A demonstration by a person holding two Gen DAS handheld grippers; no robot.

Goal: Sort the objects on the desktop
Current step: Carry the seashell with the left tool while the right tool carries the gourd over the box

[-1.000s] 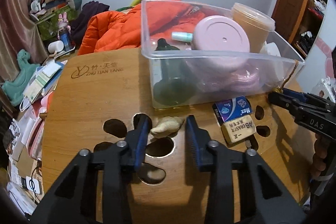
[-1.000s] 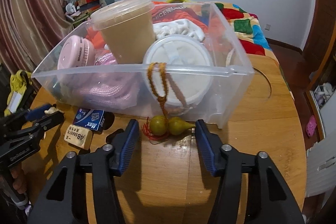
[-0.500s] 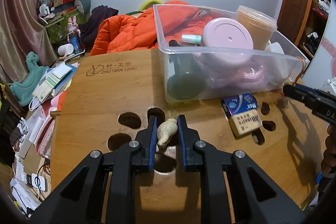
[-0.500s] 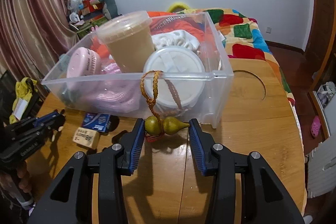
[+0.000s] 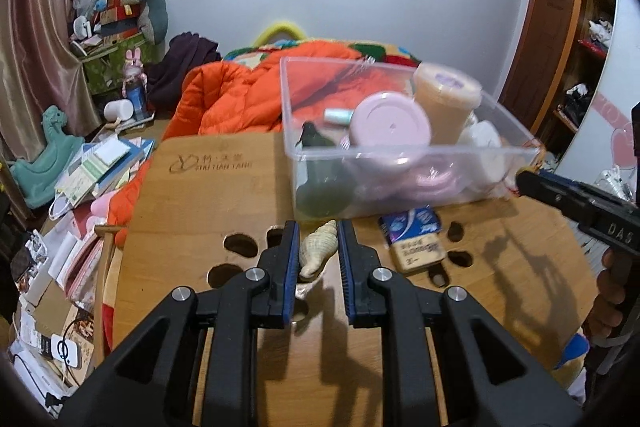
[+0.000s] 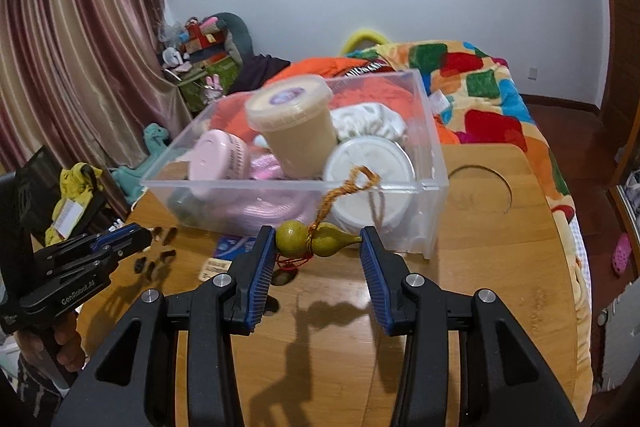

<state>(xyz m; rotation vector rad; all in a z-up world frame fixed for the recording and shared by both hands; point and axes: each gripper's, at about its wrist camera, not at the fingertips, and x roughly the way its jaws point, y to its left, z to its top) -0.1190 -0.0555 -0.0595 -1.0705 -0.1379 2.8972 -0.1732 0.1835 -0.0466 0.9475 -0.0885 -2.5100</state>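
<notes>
In the left wrist view my left gripper [image 5: 318, 245] is shut on a pale spiral seashell [image 5: 317, 251], held above the round wooden table [image 5: 208, 195]. My right gripper [image 6: 319, 247] is shut on a small green gourd charm [image 6: 316, 238]; its braided orange cord [image 6: 340, 193] loops up in front of the clear plastic bin [image 6: 436, 187]. The charm hangs clear of the table and casts a shadow below. The bin [image 5: 290, 131] holds a tan lidded cup [image 5: 444, 103], a pink round lid [image 5: 390, 123] and other items. Each gripper shows at the edge of the other's view: the right gripper [image 5: 522, 181] and the left gripper [image 6: 148, 235].
A blue packet [image 5: 412, 223] and a tan eraser [image 5: 418, 253] lie on the table before the bin, among several cut-out holes [image 5: 240, 245]. A bed with an orange jacket [image 5: 240, 99] and patchwork blanket [image 6: 480, 99] lies behind. Papers and clutter [image 5: 92, 163] crowd the left floor.
The left jaws shut on the seashell and lifted it off the table. The right jaws shut on the gourd charm and raised it. Both views rose and the bin looks farther off.
</notes>
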